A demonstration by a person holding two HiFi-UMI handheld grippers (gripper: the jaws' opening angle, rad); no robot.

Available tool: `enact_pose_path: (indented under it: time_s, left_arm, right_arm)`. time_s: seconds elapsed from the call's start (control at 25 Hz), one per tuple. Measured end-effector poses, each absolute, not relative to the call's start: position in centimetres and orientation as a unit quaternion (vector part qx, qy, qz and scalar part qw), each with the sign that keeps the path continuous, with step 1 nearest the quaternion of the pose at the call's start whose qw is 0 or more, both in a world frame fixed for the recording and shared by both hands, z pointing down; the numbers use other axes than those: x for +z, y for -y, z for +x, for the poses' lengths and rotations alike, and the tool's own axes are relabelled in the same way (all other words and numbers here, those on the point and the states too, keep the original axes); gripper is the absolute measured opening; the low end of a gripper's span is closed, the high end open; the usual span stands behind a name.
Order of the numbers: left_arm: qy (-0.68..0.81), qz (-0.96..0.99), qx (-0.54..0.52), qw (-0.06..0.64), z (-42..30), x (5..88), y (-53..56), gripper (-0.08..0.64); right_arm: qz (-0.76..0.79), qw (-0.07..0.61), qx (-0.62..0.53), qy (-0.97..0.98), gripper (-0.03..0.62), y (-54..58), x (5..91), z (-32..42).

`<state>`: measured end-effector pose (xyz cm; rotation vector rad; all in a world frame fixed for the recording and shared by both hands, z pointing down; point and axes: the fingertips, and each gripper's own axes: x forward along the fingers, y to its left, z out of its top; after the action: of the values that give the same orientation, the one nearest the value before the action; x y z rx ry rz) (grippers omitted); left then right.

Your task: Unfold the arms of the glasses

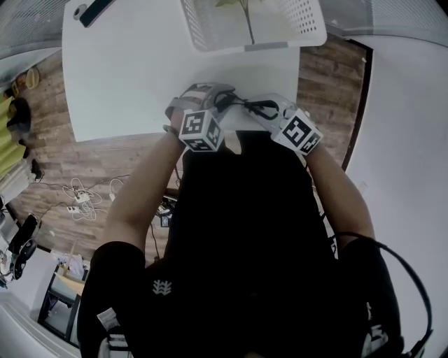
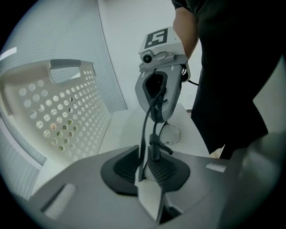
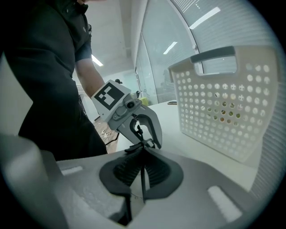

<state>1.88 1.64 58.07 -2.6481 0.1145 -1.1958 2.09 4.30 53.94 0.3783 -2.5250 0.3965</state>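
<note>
In the head view the wearer's dark torso fills the lower frame and covers the near edge of the white table. Just beyond it, the left gripper and right gripper meet tip to tip over the table, and their marker cubes block most of what they hold. At 8 o'clock from them I see cables on the wooden floor. At 12 o'clock stands a white perforated basket with a thin green stem inside, and at 11 o'clock a dark flat object lies at the table's far corner. From above, the glasses are only a dark tangle between the tips, held above the table. The gripper views give me more. In the left gripper view, a thin dark arm runs down into the left fingers, which are closed in on it with the narrow gap filled. That view alone shows a round, thin-rimmed clear lens under the right gripper's body. In the right gripper view, the fingers are pressed nearly together on a slim dark strip of the frame. The basket sits well clear at 2 o'clock there.
</note>
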Motion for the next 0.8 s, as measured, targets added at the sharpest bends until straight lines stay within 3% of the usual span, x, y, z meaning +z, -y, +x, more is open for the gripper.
enact_pose_path:
  time_s: [0.04, 0.08, 0.8]
  left_arm:
    - [-0.042, -0.905, -0.408, 0.113, 1.9, 58.1, -1.6, 0.029]
    - [-0.046, -0.906, -0.405, 0.109, 2.0, 58.0, -1.6, 0.021]
    - [-0.157, -0.919, -0.361, 0.027, -1.0, 56.0, 0.0, 0.025]
  right_arm:
    - [0.142, 0.275, 0.148, 0.939, 0.014, -4.2, 53.9, 2.2]
    - [0.144, 0.275, 0.147, 0.939, 0.014, -4.2, 53.9, 2.3]
    - [0.198, 0.269, 0.097, 0.938, 0.014, -3.4, 52.3, 4.9]
